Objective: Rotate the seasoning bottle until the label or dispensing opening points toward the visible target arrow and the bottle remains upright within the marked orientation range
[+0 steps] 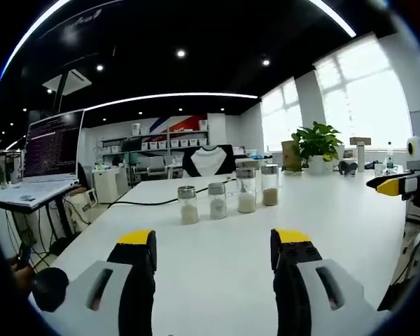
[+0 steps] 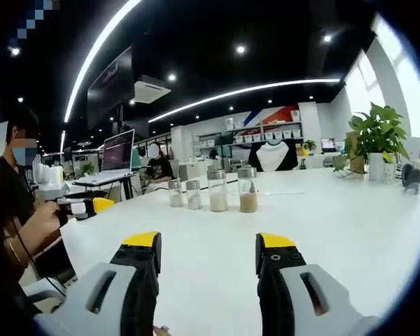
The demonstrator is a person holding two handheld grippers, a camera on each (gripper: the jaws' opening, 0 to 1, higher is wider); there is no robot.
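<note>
Standing in a row at centre frame on the white table [image 1: 336,210], four glass seasoning bottles [image 1: 218,201] with metal caps hold pale or tan powder. The left gripper [image 1: 213,253] and right gripper [image 2: 206,259] both gape, holding nothing. At the right gripper view's left edge sits a person [image 2: 14,203].

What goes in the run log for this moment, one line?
phase: approach | left gripper: open, empty | right gripper: open, empty | four bottles: upright in a row on table, untouched | target arrow: not seen
</note>
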